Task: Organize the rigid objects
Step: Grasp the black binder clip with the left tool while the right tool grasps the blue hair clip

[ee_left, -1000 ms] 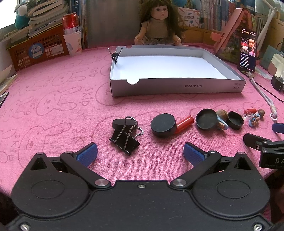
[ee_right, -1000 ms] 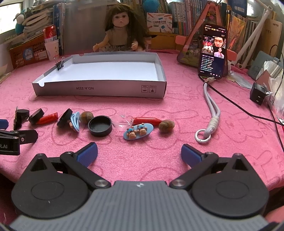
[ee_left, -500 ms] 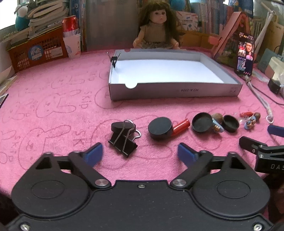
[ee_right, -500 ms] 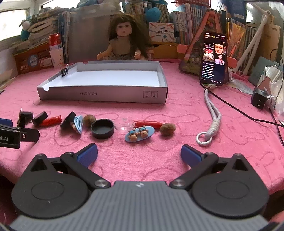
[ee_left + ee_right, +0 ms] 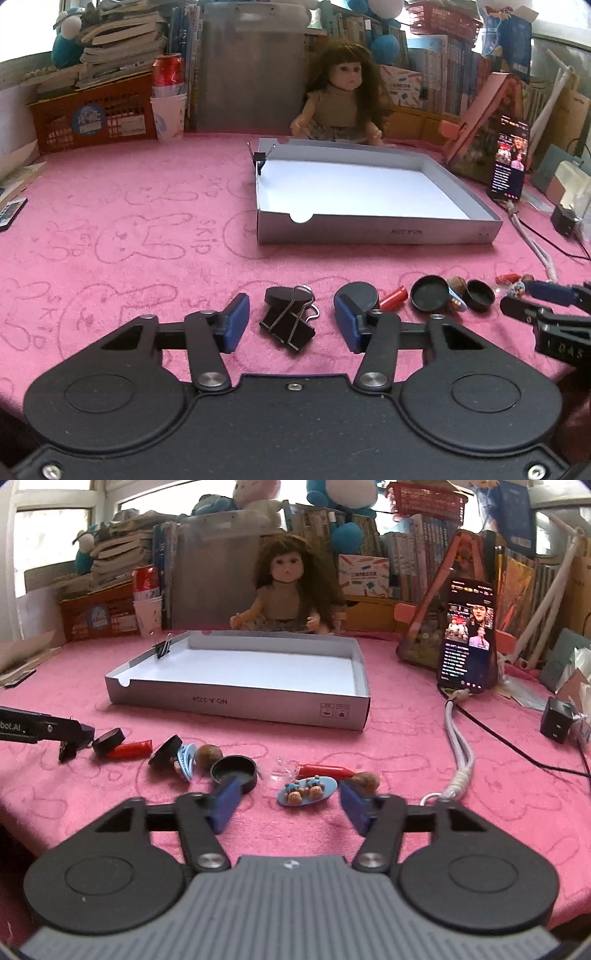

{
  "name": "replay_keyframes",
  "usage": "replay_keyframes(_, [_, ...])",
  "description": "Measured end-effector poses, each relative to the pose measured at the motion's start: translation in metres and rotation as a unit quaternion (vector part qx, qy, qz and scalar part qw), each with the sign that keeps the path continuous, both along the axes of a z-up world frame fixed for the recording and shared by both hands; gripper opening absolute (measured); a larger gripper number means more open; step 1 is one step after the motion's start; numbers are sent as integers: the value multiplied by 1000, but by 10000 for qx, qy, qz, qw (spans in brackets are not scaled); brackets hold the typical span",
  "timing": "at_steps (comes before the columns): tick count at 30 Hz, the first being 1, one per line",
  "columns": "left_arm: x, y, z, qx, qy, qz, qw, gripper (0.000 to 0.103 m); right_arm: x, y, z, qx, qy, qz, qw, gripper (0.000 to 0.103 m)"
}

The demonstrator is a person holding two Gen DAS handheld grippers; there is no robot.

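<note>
A shallow white box (image 5: 369, 232) (image 5: 236, 705) lies on the pink cloth, with a small binder clip (image 5: 259, 158) on its left wall. My left gripper (image 5: 291, 323) is open, its blue pads either side of two black binder clips (image 5: 288, 323). To their right lie a black round cap (image 5: 360, 293), a red tube (image 5: 393, 297) and two black lids (image 5: 428, 293). My right gripper (image 5: 288, 803) is open around a blue bear hair clip (image 5: 306, 790), not touching it. A black lid (image 5: 234, 771), a red tube (image 5: 325, 770) and a nut (image 5: 367, 779) lie close by.
A doll (image 5: 286, 587) sits behind the box. A phone (image 5: 467, 635) stands at the right with a white cable (image 5: 458, 746) running forward. A red basket (image 5: 92, 118), cups (image 5: 168, 114) and books fill the back edge. A black charger (image 5: 556, 722) lies at far right.
Both grippers have moved forward and lower. The left pads now flank the binder clips; the right pads now flank the blue bear clip. Both openings look narrower.
</note>
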State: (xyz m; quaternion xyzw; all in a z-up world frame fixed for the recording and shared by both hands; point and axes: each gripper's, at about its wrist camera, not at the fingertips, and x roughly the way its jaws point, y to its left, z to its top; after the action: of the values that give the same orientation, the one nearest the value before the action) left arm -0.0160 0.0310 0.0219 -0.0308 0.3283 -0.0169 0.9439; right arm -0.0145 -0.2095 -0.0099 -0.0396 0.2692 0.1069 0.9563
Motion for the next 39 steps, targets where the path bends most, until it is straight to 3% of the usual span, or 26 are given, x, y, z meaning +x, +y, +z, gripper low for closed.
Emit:
replay_keyframes(10, [-3, -6, -10, 261, 18, -449, 9986, 46, 6, -4, -3, -565, -213, 345, 9976, 54])
replay_keyframes(17, [-1, -9, -16, 375, -19, -592, 9975, 46, 8, -2, -6, -573, -150, 533, 9968, 50])
replay_keyframes(20, [0, -9, -16, 412, -69, -624, 9972, 41, 11, -4, -8, -483, -124, 523, 9974, 50])
replay_keyframes(23, [-1, -9, -16, 518, -89, -518, 9973, 26, 14, -7, -8, -365, -93, 516, 9980, 47])
replay_keyframes(27, [-8, -3, -11, 137, 13, -547, 9984, 21, 12, -7, -7, -214, -14, 501, 9985, 43])
replay_keyframes(31, [-19, -7, -7, 55, 25, -742, 9972, 22, 6, -3, -6, -49, 51, 643, 9979, 43])
replay_keyframes(39, [-24, -9, -9, 182, -77, -870, 9960, 41, 0, 3, -5, 123, 116, 876, 9960, 43])
